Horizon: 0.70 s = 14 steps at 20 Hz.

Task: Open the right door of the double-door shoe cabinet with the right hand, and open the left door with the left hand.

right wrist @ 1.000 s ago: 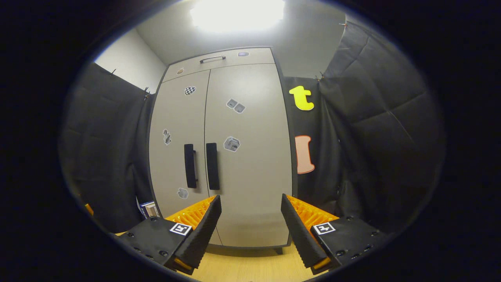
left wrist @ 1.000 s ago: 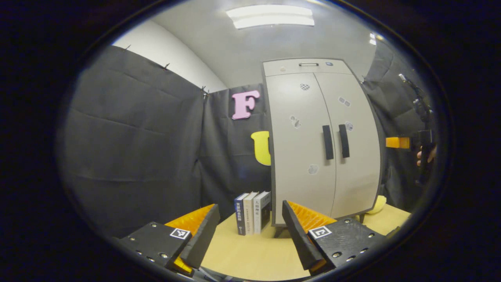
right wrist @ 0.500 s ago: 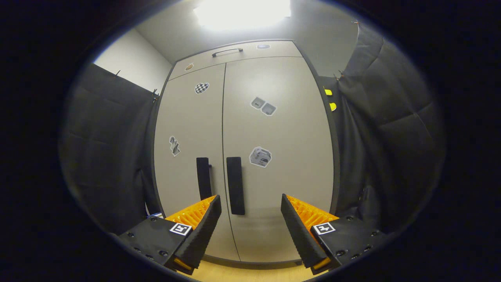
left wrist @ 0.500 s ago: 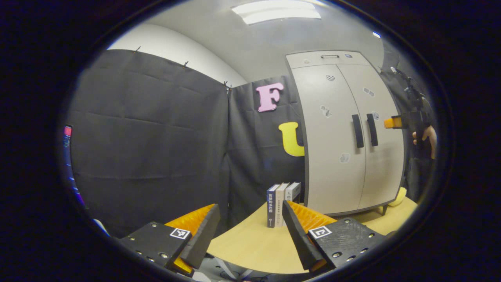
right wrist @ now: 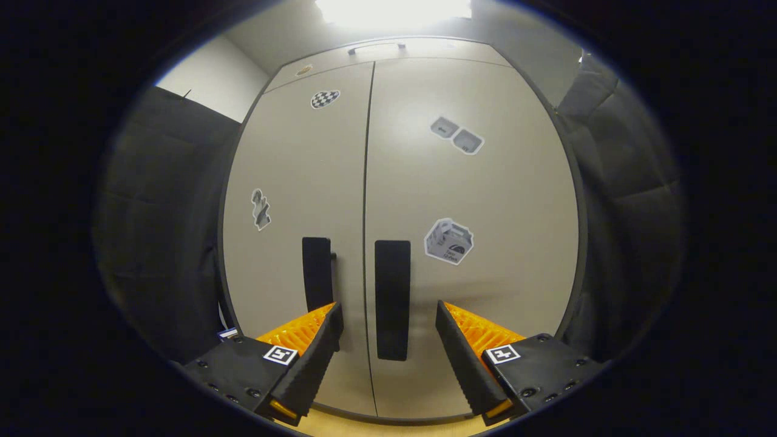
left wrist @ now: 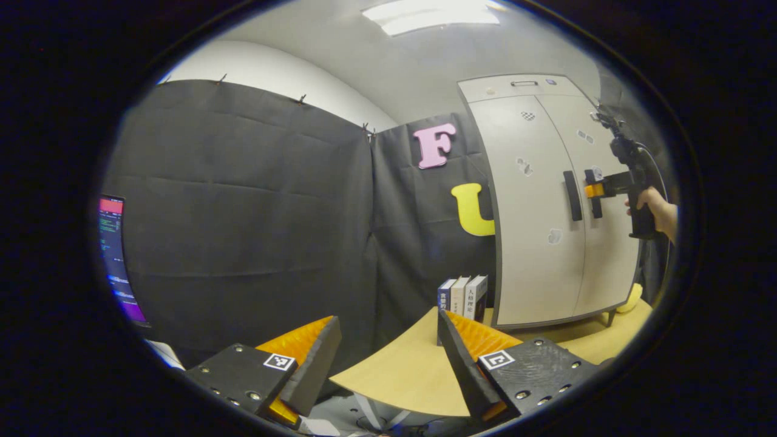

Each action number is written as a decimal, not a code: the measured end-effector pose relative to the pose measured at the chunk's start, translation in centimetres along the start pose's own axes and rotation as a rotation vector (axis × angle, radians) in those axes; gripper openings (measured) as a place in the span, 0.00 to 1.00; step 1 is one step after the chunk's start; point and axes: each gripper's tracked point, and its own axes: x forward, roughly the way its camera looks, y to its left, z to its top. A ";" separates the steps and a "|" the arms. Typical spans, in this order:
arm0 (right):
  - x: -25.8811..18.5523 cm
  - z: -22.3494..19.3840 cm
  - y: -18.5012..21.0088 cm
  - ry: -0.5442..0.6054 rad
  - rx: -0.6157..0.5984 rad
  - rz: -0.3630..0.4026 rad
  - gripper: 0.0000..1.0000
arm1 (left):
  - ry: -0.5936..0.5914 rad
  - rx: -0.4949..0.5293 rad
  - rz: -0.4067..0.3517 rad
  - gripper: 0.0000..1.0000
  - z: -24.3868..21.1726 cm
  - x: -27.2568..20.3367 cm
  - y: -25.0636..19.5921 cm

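The shoe cabinet (right wrist: 485,200) stands on the table (left wrist: 400,370) against the booth wall, both doors shut flush along the centre seam. In the left gripper view it sits at the far right, well apart from the left gripper (left wrist: 388,364), with 3 books (left wrist: 463,297) upright just beside its left flank.

The right door (right wrist: 473,243) is the one in hand. Its dark vertical handle (right wrist: 392,298) lies between the 2 fingers of the right gripper (right wrist: 388,358), which is spread wide and pressing on nothing. In the left gripper view that same gripper, held in a person's hand (left wrist: 658,209), has its tips level with the handles, very close to them; whether they touch cannot be told.

The left door (right wrist: 291,200) carries its own handle (right wrist: 317,273), just left of the seam and untouched. The left gripper is likewise released, held low over the table edge and angled mostly at the wall.

Judged from this, the step is the reach for the right handle. The next move calls for easing forward until the fingers straddle the bar, pinching it, then pulling out along the hinge arc.
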 end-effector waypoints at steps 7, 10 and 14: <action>2.7 -0.2 0.4 0.053 -0.006 -0.024 0.64 | 0.004 0.046 -0.007 0.94 -0.5 0.0 -0.5; 3.2 -0.2 -0.9 0.074 -0.004 -0.073 0.62 | -0.014 0.041 -0.009 0.92 -0.1 0.1 -0.4; 3.2 -0.3 -0.8 0.083 0.052 -0.041 0.37 | -0.025 0.020 -0.021 0.92 0.0 0.7 -0.8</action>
